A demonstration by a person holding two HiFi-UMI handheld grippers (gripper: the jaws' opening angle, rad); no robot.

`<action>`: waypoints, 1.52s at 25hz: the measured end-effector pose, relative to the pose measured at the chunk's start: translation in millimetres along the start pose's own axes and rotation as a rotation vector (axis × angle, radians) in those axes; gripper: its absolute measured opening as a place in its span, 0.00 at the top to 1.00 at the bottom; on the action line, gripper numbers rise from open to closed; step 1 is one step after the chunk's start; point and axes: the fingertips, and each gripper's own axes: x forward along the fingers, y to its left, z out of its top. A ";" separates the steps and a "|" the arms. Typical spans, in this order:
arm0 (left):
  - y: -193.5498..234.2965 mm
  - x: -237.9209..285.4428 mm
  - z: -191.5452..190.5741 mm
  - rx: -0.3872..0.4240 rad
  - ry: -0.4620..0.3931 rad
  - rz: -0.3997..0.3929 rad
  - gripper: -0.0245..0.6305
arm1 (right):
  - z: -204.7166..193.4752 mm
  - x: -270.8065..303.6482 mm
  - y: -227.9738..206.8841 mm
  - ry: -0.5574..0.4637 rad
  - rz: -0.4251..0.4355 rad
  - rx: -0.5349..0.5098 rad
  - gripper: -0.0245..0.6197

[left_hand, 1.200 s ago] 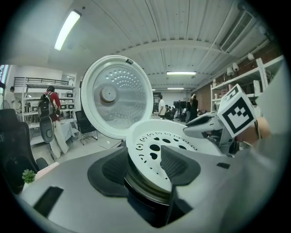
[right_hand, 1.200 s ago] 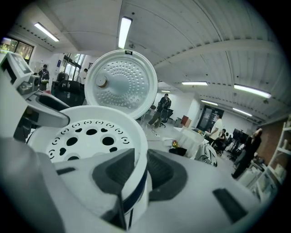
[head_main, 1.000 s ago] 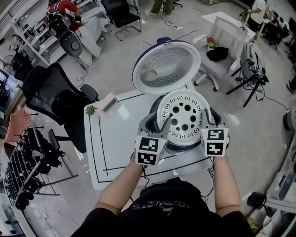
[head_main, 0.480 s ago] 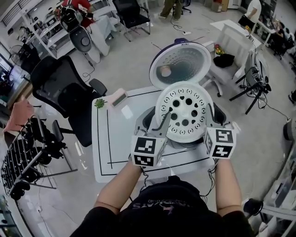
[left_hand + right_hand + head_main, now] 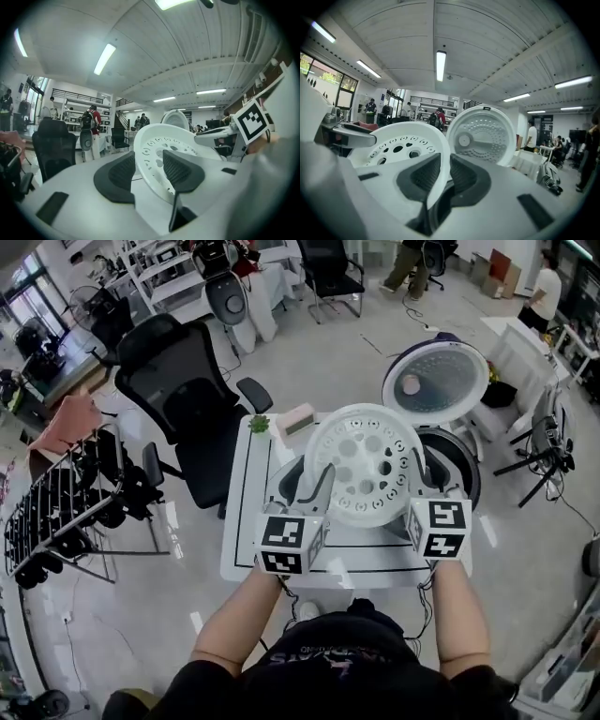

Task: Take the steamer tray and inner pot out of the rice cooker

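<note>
two grippers hold the steamer tray [image 5: 366, 460] in the air over the desk [image 5: 246, 521], one on each side of it. the left gripper [image 5: 323, 479] has the tray's left near rim, and in the left gripper view its fingers [image 5: 180, 168] pinch that white rim [image 5: 159, 145] between the dark pads. the right gripper [image 5: 417, 474] has the right near rim, and in the right gripper view its fingers [image 5: 423, 176] are nearly together, with only the thin edge of the tray [image 5: 403, 145] clamped between them. the tray is round and white, its floor pierced with rings of holes. it hangs just left of the rice cooker [image 5: 459, 460] and overlaps the cooker's left edge in the head view. the cooker stands at the right end of the desk, and its lid [image 5: 436, 381] is swung open on the far side, with the ribbed inner face showing. a small green plant [image 5: 260, 424] and a pale box [image 5: 298, 418] sit at the desk's far left corner. a black office chair [image 5: 183, 399] stands on the floor left of the desk.
</note>
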 end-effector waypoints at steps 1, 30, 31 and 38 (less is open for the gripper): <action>12.9 -10.9 -2.3 -0.005 0.002 0.019 0.68 | 1.9 3.0 16.4 -0.001 0.019 -0.003 0.86; 222.3 -98.6 -104.8 -0.140 0.177 0.284 0.68 | -29.3 114.2 250.4 0.121 0.332 -0.006 0.87; 226.6 -93.6 -109.2 -0.142 0.187 0.292 0.68 | -32.5 122.4 251.7 0.125 0.341 -0.003 0.87; 253.7 -54.7 -139.0 -0.161 0.254 0.344 0.68 | -64.9 178.4 256.1 0.190 0.407 0.042 0.87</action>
